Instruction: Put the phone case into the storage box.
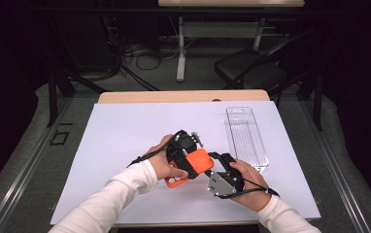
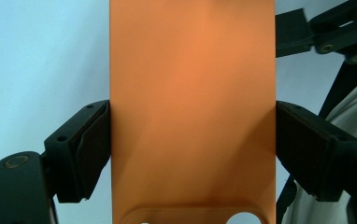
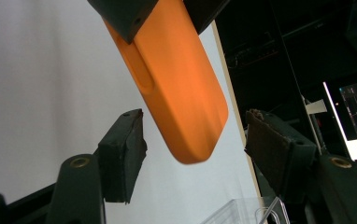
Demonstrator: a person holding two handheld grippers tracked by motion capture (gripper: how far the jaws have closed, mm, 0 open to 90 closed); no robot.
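White paper covers the table (image 1: 125,145), with dark floor and a chair beyond it. Over the near middle of the sheet, the left gripper (image 2: 193,140) is clamped across the width of an orange phone case (image 2: 193,93); both pads press flat on its long edges, and the case's long axis runs straight out from the jaws, away from the camera. From above, the left gripper (image 1: 186,153) holds the case (image 1: 193,167) slanted, its free rounded end pointing toward the right gripper (image 1: 221,162).

Seen along its own jaws, the right gripper (image 3: 193,154) stands wide apart and holds nothing: the case's rounded end (image 3: 181,93) hangs down between the pads but touches neither, with clear gaps on both sides. So the case lies just ahead of the right jaws, entering end-first, and any take-over would mean closing across that end.

A clear plastic tray (image 1: 245,138) lies well off to the right.
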